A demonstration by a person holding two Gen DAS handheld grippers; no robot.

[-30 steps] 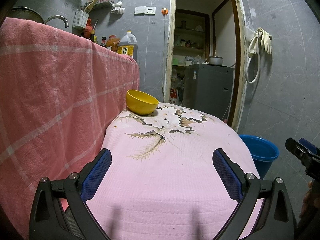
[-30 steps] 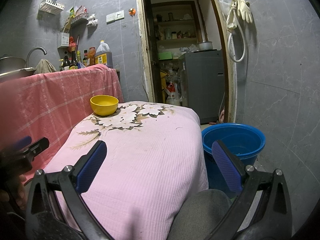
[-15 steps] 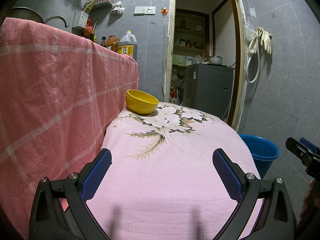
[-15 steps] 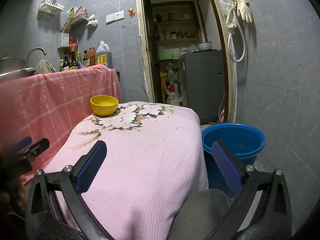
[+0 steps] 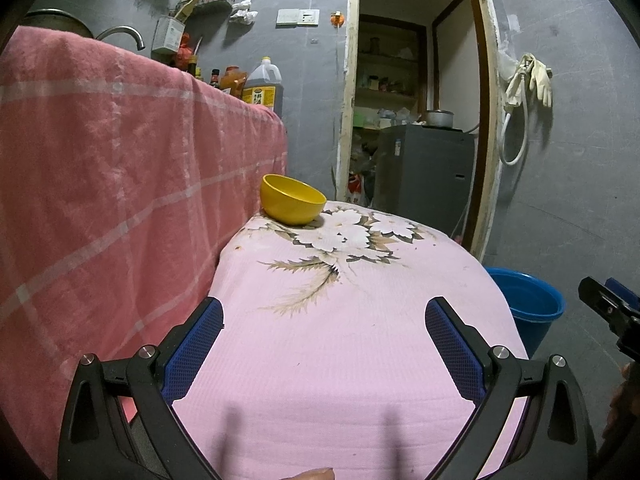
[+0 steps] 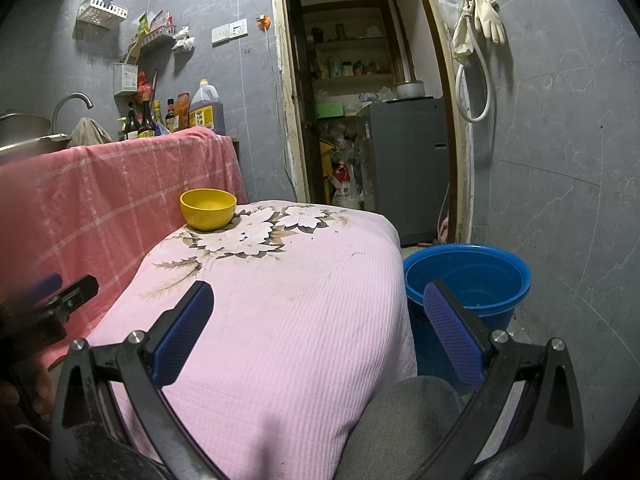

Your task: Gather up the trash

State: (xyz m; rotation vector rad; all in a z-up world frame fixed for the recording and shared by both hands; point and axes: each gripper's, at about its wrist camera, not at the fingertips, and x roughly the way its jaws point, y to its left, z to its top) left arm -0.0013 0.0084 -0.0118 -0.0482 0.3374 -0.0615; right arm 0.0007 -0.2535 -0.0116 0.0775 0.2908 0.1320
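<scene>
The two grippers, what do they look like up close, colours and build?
Both match. The left gripper has two black plastic fingers, each an open triangular frame with silver screw heads, faced with blue textured pads. The right gripper has the same black frames, silver screws and blue pads. No cables or markings show.

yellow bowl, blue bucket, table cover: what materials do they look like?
Yellow bowl: likely plastic or melamine; uniform opaque colour, smooth with a soft sheen, rounded rim.
Blue bucket: probably moulded plastic; saturated blue, glossy, with a rolled lip.
Table cover: woven or knit fabric, matte; fine ribbed texture, printed white flowers, drapes softly over the edge. Fibre type cannot be told.
</scene>
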